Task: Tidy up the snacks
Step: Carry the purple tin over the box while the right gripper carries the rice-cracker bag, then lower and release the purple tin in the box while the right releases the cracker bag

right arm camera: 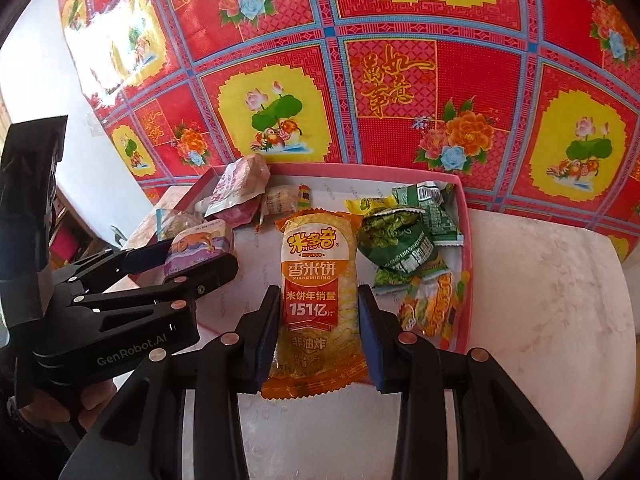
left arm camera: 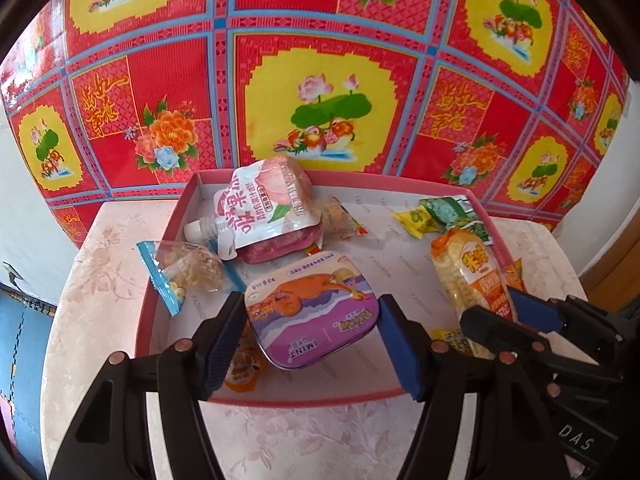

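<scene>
Between my left gripper (left arm camera: 312, 316) pads sits the purple mint tin (left arm camera: 311, 309), stiff and slick, clamped across its flat sides. Right gripper (right arm camera: 319, 320) squeezes the rice-cracker packet (right arm camera: 316, 300) mid-body, light, brittle, over the pink tray (left arm camera: 176, 216).

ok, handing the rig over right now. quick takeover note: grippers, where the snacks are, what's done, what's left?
Left gripper: jaws around the purple mint tin, apparently gripping it, over the pink tray.
Right gripper: shut on the orange rice cracker pack, also over the tray.
In the tray: peach drink pouch at the far left, green snack packets at the far right, small loose packets around them.
Done: snacks all look to be in the tray.
Left: place the tin and cracker pack, tidy the loose packets.
</scene>
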